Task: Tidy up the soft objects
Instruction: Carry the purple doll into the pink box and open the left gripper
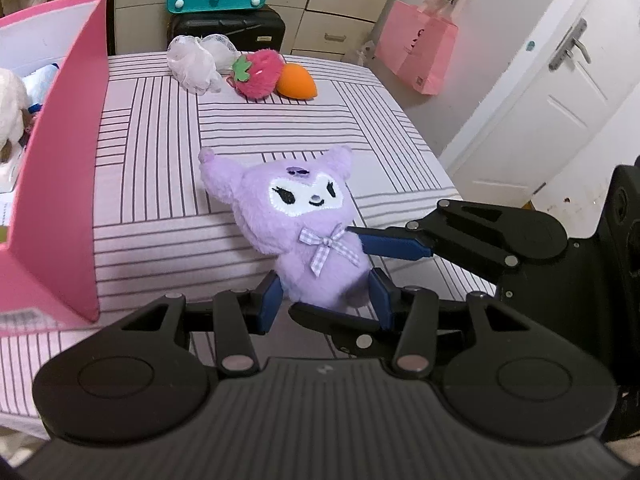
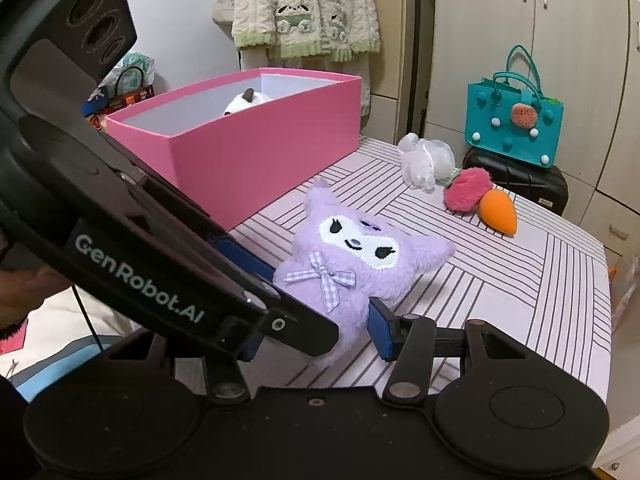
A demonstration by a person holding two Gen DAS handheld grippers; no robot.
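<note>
A purple plush (image 1: 304, 216) with a white face and a checked bow is held tilted just over the striped tablecloth (image 1: 160, 168). My left gripper (image 1: 326, 294) is shut on its lower body, one blue pad on each side. My right gripper (image 2: 316, 336) grips the same purple plush (image 2: 352, 264) from the other side, and its upper finger (image 1: 394, 246) presses in by the bow. In the right wrist view the left gripper's arm crosses from the upper left, its blue finger (image 2: 248, 258) against the toy. An open pink box (image 2: 256, 160) stands behind with a white plush (image 2: 244, 102) inside.
At the cloth's far end lie a pink strawberry plush (image 1: 258, 74), an orange carrot-shaped toy (image 1: 296, 82) and a white gauzy bundle (image 1: 196, 62). A teal bag (image 2: 516, 128) sits on a black suitcase (image 2: 520, 180) beyond the table. A pink paper bag (image 1: 420, 52) hangs beside a white door (image 1: 540, 112).
</note>
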